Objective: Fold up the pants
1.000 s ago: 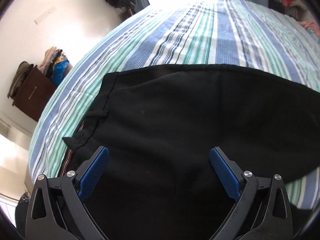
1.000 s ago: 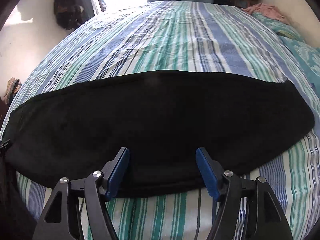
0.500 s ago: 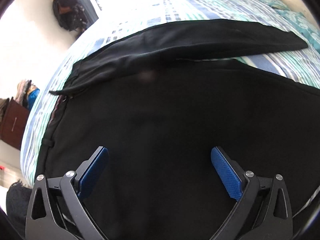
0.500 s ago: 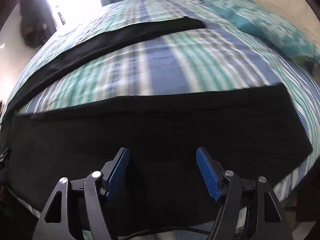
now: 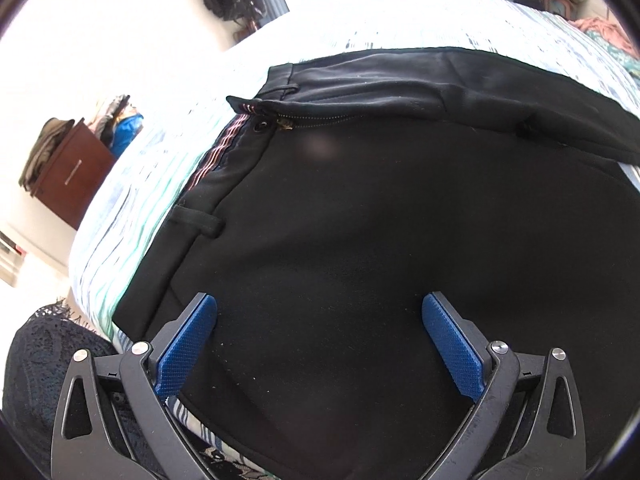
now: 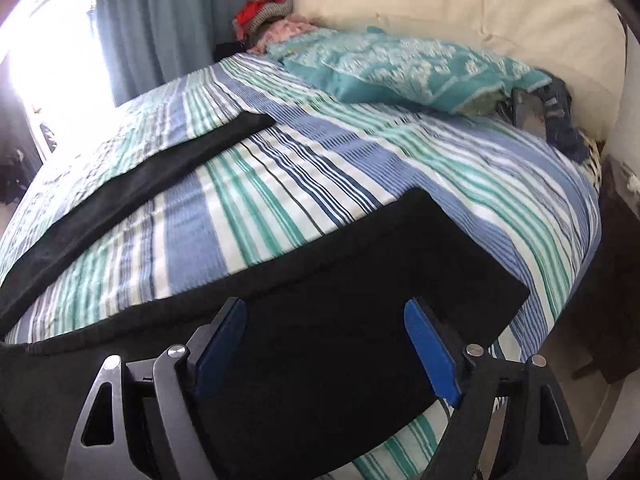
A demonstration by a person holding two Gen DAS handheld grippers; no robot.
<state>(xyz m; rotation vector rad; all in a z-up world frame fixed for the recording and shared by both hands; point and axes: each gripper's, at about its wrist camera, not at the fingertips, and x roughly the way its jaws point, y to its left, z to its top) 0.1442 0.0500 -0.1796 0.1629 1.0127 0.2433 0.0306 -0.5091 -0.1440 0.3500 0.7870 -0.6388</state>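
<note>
Black pants (image 5: 360, 220) lie spread on a striped bed, legs apart in a V. In the left wrist view I see the waistband with its belt loop, open zipper (image 5: 286, 122) and striped inner lining. My left gripper (image 5: 320, 320) hovers over the near hip area, open, nothing between its blue pads. In the right wrist view the near leg (image 6: 340, 280) lies under my right gripper (image 6: 324, 324), whose jaws are opening with no cloth pinched between them. The far leg (image 6: 140, 184) stretches away to the upper left.
The striped bedsheet (image 6: 360, 168) covers the bed. A teal pillow (image 6: 400, 68) and a pile of clothes (image 6: 268, 12) sit at the headboard. A dark bundle (image 6: 552, 116) lies at the right edge. A brown cabinet (image 5: 72, 168) stands beside the bed.
Both views swung: the left now looks at the waistband and zipper, the right at the leg end towards the pillow. The right jaws stand wider than before.
</note>
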